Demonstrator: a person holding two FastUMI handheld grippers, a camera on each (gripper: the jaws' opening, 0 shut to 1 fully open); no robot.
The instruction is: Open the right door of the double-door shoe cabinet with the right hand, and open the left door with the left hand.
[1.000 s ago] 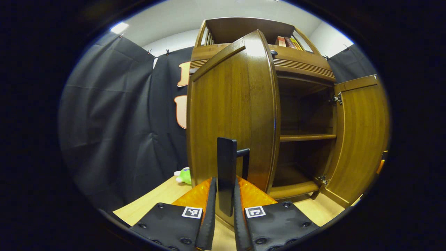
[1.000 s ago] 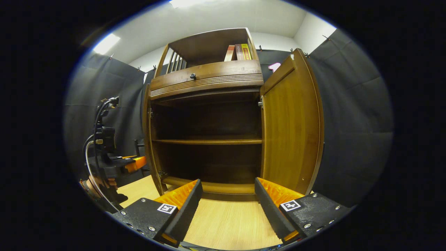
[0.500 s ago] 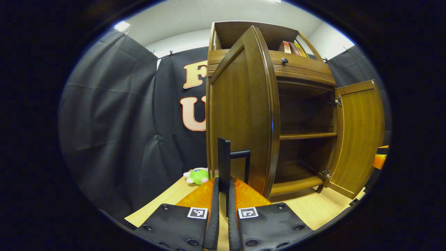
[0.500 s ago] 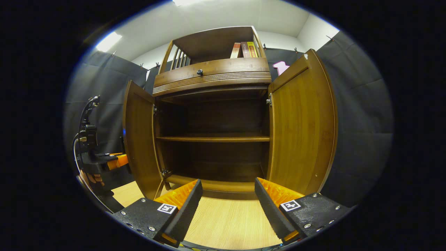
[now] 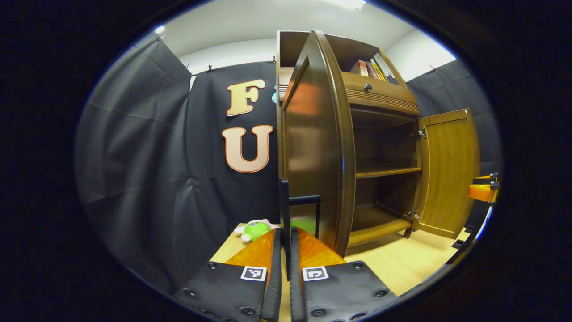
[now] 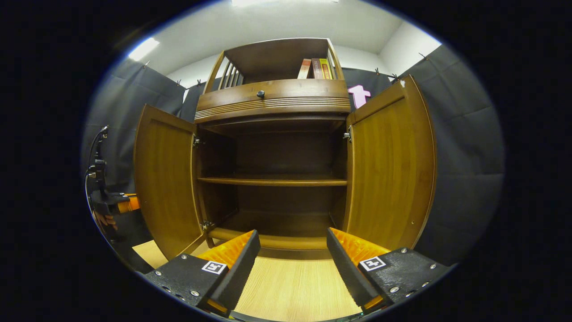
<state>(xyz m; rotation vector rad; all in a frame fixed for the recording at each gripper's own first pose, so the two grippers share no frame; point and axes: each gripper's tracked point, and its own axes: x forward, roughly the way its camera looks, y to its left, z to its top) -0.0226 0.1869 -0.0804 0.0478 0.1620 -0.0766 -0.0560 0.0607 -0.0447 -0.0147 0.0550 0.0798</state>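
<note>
The brown wooden shoe cabinet (image 6: 272, 100) stands on a light wood table with both doors swung out. In the left gripper view my left gripper (image 5: 283, 241) is shut on the black handle (image 5: 284, 210) of the left door (image 5: 313, 147), which I see almost edge-on. The right door (image 5: 449, 170) stands wide open beyond it. In the right gripper view my right gripper (image 6: 292, 248) is open and holds nothing, just in front of the cabinet's bottom rail. There the left door (image 6: 163, 179) and right door (image 6: 389, 174) flank two bare dark shelves (image 6: 272, 181). The left gripper (image 6: 123, 203) shows behind the left door.
A green plush toy (image 5: 254, 229) lies on the table (image 6: 290, 286) left of the cabinet. Books (image 6: 315, 68) stand on the cabinet's top shelf above a drawer with a dark knob (image 6: 260, 94). Black cloth walls close in on both sides.
The left gripper has pulled the left door further open, from nearly edge-on to wide open in the right gripper view. The right gripper has stayed open and in place.
</note>
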